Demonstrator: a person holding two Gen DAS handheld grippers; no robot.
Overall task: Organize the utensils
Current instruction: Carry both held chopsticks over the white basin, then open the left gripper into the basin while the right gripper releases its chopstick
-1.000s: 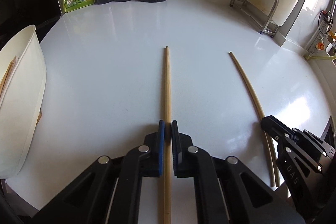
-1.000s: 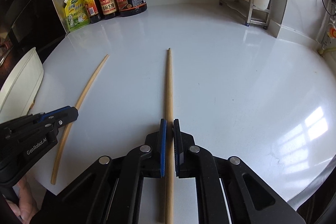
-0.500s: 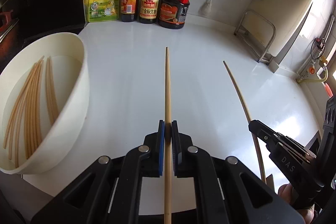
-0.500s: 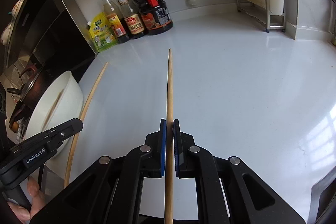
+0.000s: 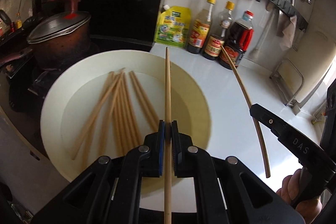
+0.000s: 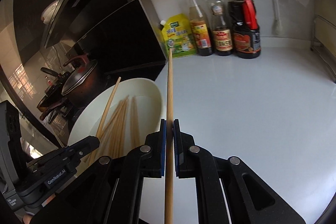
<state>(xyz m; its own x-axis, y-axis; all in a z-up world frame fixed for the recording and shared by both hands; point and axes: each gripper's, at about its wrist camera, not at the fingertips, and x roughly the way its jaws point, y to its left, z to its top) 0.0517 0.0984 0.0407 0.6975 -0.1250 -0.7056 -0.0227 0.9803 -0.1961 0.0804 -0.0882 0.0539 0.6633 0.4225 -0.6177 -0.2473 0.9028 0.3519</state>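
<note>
Because each gripper pinches a single chopstick near its thick end, the long thin part sticks out ahead of the fingers, which seems the point of the hold: the tip can be aimed at a target before the stick is let go. Farthest to the left of both tools stands a lidded pot (image 5: 56,35) on the stove, not part of the job as far as I can judge. Next comes the white bowl (image 5: 54,102), and it lies right under and ahead of the left gripper (image 5: 167,133); a bundle of loose chopsticks (image 5: 117,108) already rests on its floor, so it looks to be the collecting place. The left gripper's pads are pressed together on its chopstick (image 5: 167,87), whose shaft crosses over the bowl's right half with the tip beyond the far rim, so opening here would probably drop it inside or across the rim. To the right of that tool, the right gripper (image 6: 169,140) is likewise clamped on its own chopstick (image 6: 169,87), which hangs over the white counter (image 6: 252,108) just beside the bowl's right rim and not yet over it. Ahead and to the right, sauce bottles (image 6: 222,24) line the wall, well clear of both sticks.
</note>
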